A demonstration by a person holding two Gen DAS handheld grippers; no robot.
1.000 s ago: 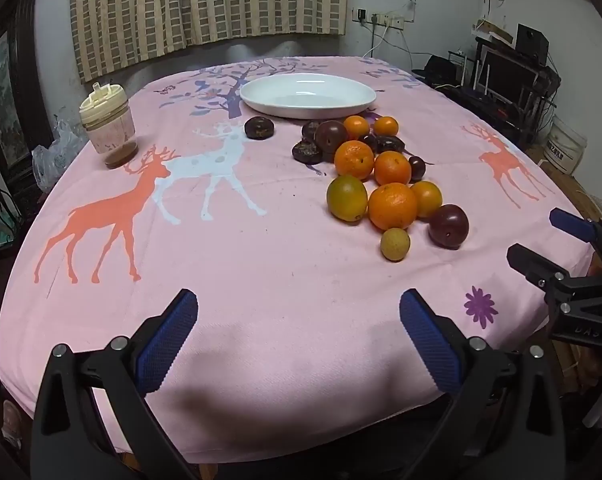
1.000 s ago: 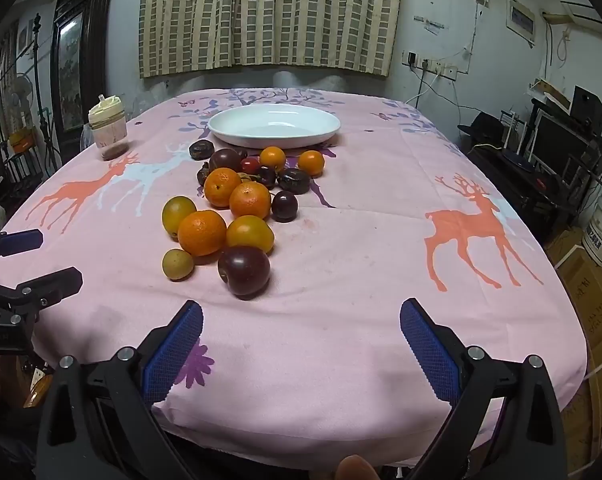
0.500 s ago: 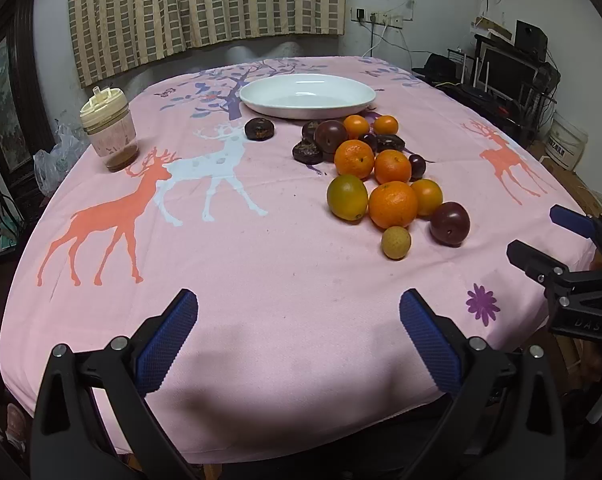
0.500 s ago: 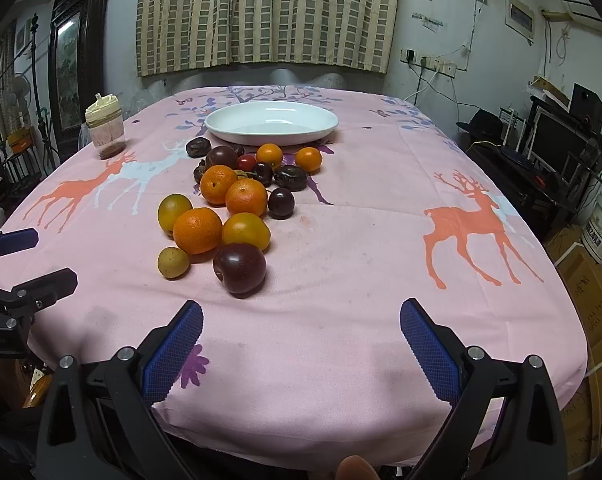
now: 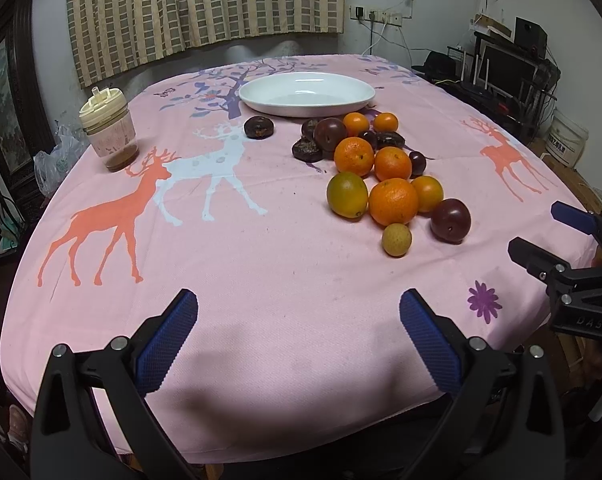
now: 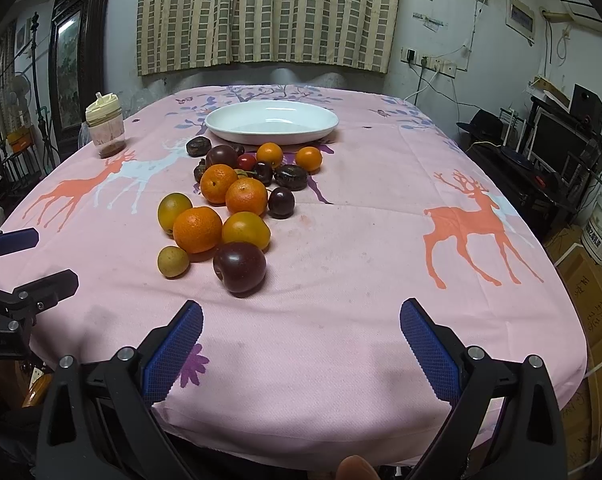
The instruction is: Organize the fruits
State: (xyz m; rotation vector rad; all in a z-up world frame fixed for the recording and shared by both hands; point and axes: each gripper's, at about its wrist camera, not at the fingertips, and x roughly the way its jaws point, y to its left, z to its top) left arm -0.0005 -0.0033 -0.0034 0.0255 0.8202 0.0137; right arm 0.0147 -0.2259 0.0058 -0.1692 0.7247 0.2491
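purple plum (image 6: pixel 240 267) lies just ahead of right tool (image 6: pixel 301 344); both tools spread apart, empty.

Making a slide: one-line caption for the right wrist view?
Open right gripper faces loose fruit pile before an empty white plate on a pink tablecloth.

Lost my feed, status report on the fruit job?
Left gripper and right gripper open, empty. Fruit pile on cloth, white plate empty. Path unobstructed.
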